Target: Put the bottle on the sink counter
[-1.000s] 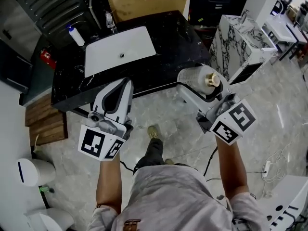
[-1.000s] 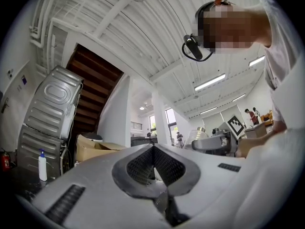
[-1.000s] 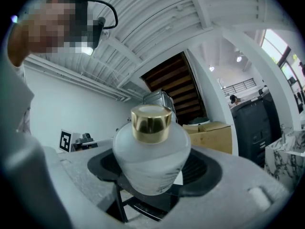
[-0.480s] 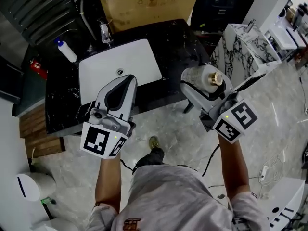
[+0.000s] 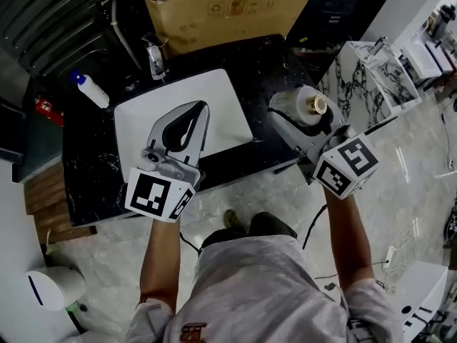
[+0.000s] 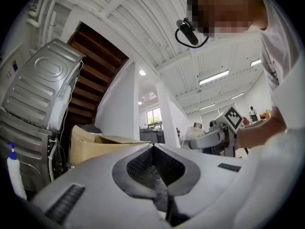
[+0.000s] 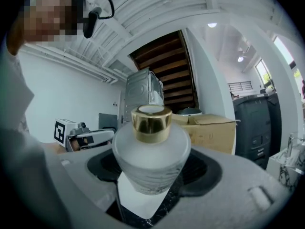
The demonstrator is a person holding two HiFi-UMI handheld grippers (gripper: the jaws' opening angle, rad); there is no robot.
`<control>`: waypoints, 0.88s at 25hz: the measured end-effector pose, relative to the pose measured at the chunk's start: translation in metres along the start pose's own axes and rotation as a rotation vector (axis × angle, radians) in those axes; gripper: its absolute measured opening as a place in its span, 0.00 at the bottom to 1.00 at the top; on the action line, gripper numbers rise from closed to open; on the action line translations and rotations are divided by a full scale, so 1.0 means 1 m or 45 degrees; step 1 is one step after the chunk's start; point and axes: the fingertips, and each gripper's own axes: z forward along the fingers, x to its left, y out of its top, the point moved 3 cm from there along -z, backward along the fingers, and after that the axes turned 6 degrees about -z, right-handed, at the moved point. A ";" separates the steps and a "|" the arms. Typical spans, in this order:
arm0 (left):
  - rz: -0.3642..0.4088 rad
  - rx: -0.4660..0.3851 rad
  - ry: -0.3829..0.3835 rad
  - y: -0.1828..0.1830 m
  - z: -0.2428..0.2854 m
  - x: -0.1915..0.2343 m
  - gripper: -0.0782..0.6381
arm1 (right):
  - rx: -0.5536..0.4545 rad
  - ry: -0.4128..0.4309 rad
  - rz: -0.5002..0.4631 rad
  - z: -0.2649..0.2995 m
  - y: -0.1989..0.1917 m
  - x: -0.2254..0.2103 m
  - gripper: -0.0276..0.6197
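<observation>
A frosted white bottle [image 5: 298, 104] with a gold cap [image 7: 151, 123] is held upright in my right gripper [image 5: 296, 116], whose jaws are shut on its body [image 7: 150, 162]. It hangs above the right part of the black sink counter [image 5: 268, 63], just right of the white basin [image 5: 136, 116]. My left gripper [image 5: 187, 123] is over the basin with its jaws shut and nothing between them [image 6: 157, 173]. The right gripper with the bottle [image 6: 195, 133] shows in the distance in the left gripper view.
A chrome tap [image 5: 156, 54] stands behind the basin. A white bottle with a blue cap [image 5: 89, 88] lies on the counter's left end. A cardboard box [image 5: 221, 9] sits behind the counter. A marbled stand [image 5: 364, 73] is to the right. The marble floor [image 5: 285, 199] lies below.
Both grippers have moved forward over the counter. The left one now hangs over the basin, and the bottle in the right one is above the counter's right part.
</observation>
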 end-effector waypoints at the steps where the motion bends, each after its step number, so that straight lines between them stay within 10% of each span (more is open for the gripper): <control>1: -0.007 0.007 0.004 -0.003 0.004 0.005 0.11 | 0.014 0.001 -0.002 0.007 -0.003 -0.005 0.55; 22: 0.032 0.138 0.154 -0.077 0.125 0.045 0.11 | 0.271 0.261 -0.086 0.120 -0.080 -0.108 0.56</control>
